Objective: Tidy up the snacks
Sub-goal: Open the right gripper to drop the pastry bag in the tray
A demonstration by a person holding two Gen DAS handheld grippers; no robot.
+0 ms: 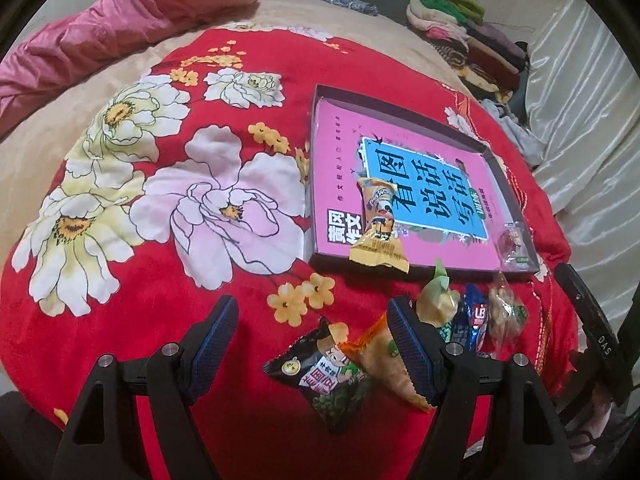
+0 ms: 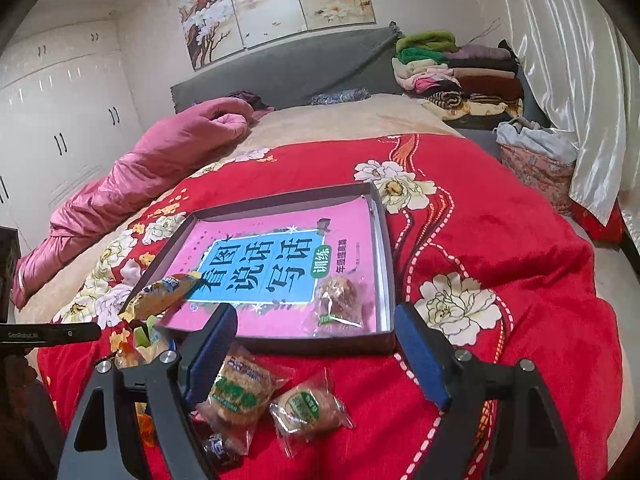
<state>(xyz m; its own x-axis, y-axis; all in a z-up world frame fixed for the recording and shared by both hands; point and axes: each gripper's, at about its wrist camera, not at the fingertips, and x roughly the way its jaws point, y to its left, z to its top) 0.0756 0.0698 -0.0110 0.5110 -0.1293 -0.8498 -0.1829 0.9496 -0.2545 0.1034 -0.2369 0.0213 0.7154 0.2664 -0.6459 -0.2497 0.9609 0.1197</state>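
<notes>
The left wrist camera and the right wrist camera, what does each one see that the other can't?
Only the left view shows the black peanut packet between the open left tool. Only the right view shows the white wardrobe, the flower painting and two round cakes under the open right tool. Both show the box with the pink book on the red blanket.

Loose snack packets (image 1: 460, 320) before box (image 1: 320, 184)
</notes>
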